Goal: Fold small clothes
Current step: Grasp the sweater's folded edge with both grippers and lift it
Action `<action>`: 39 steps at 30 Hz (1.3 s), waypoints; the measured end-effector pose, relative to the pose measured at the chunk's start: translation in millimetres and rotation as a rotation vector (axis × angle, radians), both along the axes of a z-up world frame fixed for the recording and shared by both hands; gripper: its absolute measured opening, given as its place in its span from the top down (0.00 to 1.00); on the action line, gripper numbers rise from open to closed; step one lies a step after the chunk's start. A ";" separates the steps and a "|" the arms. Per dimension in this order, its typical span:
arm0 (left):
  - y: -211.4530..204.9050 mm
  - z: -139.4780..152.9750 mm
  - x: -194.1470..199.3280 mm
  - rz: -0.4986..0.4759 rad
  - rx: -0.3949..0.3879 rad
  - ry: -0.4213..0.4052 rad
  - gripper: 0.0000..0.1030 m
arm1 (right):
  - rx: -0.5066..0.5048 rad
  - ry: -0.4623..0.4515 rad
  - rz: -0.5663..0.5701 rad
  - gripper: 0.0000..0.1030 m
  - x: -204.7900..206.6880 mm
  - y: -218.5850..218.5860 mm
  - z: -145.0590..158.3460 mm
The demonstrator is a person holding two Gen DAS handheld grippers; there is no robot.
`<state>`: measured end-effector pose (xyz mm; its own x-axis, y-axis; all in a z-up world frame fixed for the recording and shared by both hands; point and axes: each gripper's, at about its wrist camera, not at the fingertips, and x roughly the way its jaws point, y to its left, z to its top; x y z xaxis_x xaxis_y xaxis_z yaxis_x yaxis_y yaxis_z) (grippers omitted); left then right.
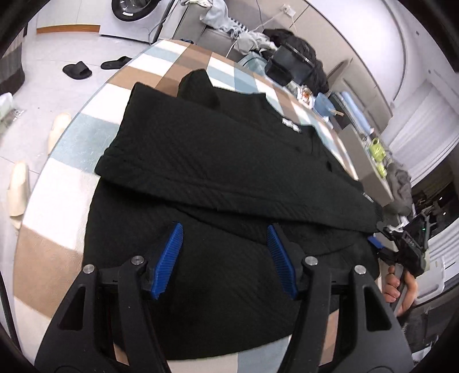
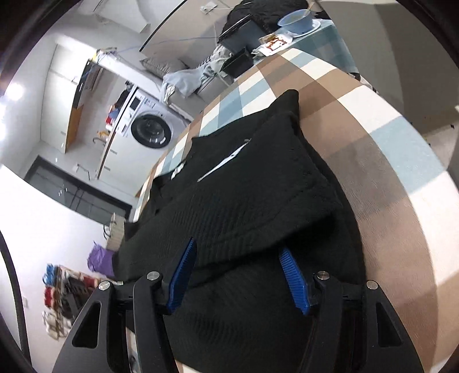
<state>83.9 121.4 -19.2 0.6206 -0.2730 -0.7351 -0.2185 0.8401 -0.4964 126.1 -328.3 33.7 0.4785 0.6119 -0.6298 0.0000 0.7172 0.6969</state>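
Observation:
A black textured knit garment [image 1: 218, 160] lies on the checked tablecloth [image 1: 57, 183], with one side folded over the body. My left gripper [image 1: 225, 229] is open and empty, hovering just above the garment's near part. My right gripper [image 2: 239, 248] is open and empty over the same garment [image 2: 252, 189] from the other side. The right gripper also shows in the left wrist view [image 1: 407, 244] at the garment's right edge, held by a hand. A white label [image 1: 291, 125] shows near the collar.
The checked tablecloth [image 2: 387, 172] covers a round table. A blue bowl [image 2: 295, 21], a black box [image 1: 287, 66] and piled clothes [image 1: 252, 40] sit at the far end. A washing machine [image 2: 149, 129] stands beyond. Slippers [image 1: 77, 70] lie on the floor.

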 end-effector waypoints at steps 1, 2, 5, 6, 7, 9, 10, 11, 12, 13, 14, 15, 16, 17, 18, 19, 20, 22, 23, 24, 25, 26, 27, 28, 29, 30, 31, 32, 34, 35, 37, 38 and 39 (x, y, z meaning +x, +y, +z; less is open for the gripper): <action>1.4 -1.1 3.6 0.002 -0.008 -0.001 0.44 | 0.011 0.004 -0.012 0.41 4.7 1.4 -0.6; 2.8 -1.6 6.7 0.003 -0.019 -0.005 0.43 | 0.012 0.004 -0.016 0.41 9.7 3.6 -0.4; 9.6 -6.3 21.6 0.012 -0.052 -0.002 0.44 | 0.034 0.010 -0.028 0.41 23.4 7.0 0.4; 11.6 -6.0 27.4 0.021 -0.062 -0.006 0.44 | 0.035 0.005 -0.037 0.41 27.0 8.6 3.2; 13.0 -4.8 31.8 0.024 -0.060 -0.008 0.44 | 0.034 -0.008 -0.037 0.41 30.2 11.1 7.9; 14.4 3.5 43.8 0.020 -0.037 -0.030 0.44 | 0.038 -0.036 -0.034 0.41 35.7 13.8 18.3; 15.6 6.3 48.5 0.019 -0.030 -0.042 0.43 | 0.046 -0.052 -0.029 0.41 40.1 14.8 24.4; 17.5 12.4 55.1 0.016 -0.015 -0.065 0.43 | 0.052 -0.062 -0.027 0.41 45.0 15.4 29.4; 20.1 18.6 64.2 0.015 0.003 -0.085 0.43 | 0.061 -0.075 -0.034 0.41 52.5 15.9 35.7; 23.0 23.5 73.8 0.017 0.014 -0.091 0.43 | 0.066 -0.083 -0.040 0.41 58.4 15.7 39.7; 26.2 27.5 80.8 0.020 0.016 -0.098 0.43 | 0.075 -0.095 -0.053 0.41 66.7 15.9 44.0; 30.8 32.5 91.3 0.023 0.016 -0.114 0.43 | 0.088 -0.105 -0.069 0.41 75.6 15.4 47.7; 33.7 35.9 97.4 0.027 0.018 -0.123 0.43 | 0.100 -0.117 -0.081 0.41 82.5 15.1 50.4; 38.9 40.2 107.3 0.044 0.028 -0.127 0.44 | 0.111 -0.132 -0.100 0.41 91.3 15.0 53.3; 44.0 44.8 115.3 0.070 0.035 -0.119 0.44 | 0.110 -0.147 -0.118 0.41 96.9 15.7 55.6; 46.7 48.5 119.0 0.080 0.035 -0.122 0.44 | 0.091 -0.165 -0.137 0.41 104.3 15.7 58.9; 50.6 56.2 121.5 0.088 0.034 -0.140 0.44 | 0.062 -0.166 -0.149 0.41 110.7 16.8 60.8; 55.8 71.1 119.3 0.092 0.042 -0.185 0.43 | 0.012 -0.142 -0.161 0.41 121.3 18.6 61.6; 60.2 81.4 115.5 0.099 0.058 -0.210 0.43 | -0.002 -0.140 -0.145 0.41 124.6 20.5 61.9; 63.3 88.4 112.0 0.107 0.071 -0.227 0.43 | -0.018 -0.145 -0.132 0.41 126.0 21.5 62.7; 67.5 97.2 106.4 0.118 0.090 -0.251 0.42 | -0.044 -0.150 -0.128 0.41 126.1 21.6 62.9; 70.7 102.8 102.1 0.125 0.105 -0.262 0.39 | -0.070 -0.154 -0.128 0.41 126.8 21.2 62.7; 75.1 108.4 97.4 0.139 0.126 -0.271 0.38 | -0.079 -0.153 -0.124 0.41 127.3 20.0 60.3; 76.6 110.9 93.1 0.145 0.137 -0.270 0.36 | -0.087 -0.138 -0.126 0.41 129.6 17.9 55.8; 78.5 110.9 90.9 0.148 0.147 -0.260 0.36 | -0.092 -0.116 -0.135 0.41 132.6 16.0 51.5; 78.2 108.9 88.8 0.143 0.150 -0.247 0.36 | -0.089 -0.083 -0.153 0.41 136.5 12.3 46.7; 77.2 105.5 84.0 0.141 0.152 -0.233 0.36 | -0.084 -0.068 -0.162 0.41 134.1 10.3 44.0; 75.6 101.7 81.3 0.136 0.158 -0.218 0.36 | -0.083 -0.063 -0.165 0.41 132.7 8.8 43.1; 71.5 93.2 70.6 0.125 0.173 -0.187 0.36 | -0.111 -0.086 -0.154 0.41 123.8 8.6 45.5; 70.7 89.2 63.8 0.125 0.181 -0.169 0.36 | -0.136 -0.099 -0.144 0.41 118.9 8.3 47.7; 69.4 79.0 51.4 0.124 0.169 -0.144 0.36 | -0.208 -0.112 -0.118 0.41 107.5 7.2 51.4; 69.4 74.7 48.9 0.122 0.152 -0.128 0.36 | -0.237 -0.119 -0.104 0.41 101.5 5.8 53.0; 67.2 69.2 46.0 0.111 0.137 -0.113 0.36 | -0.254 -0.123 -0.096 0.41 97.2 4.7 53.6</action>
<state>129.9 188.7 50.0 0.7218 -0.1009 -0.6847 -0.2628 0.8752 -0.4061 223.2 -323.6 87.3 0.6087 0.3901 -0.6909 0.0032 0.8696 0.4938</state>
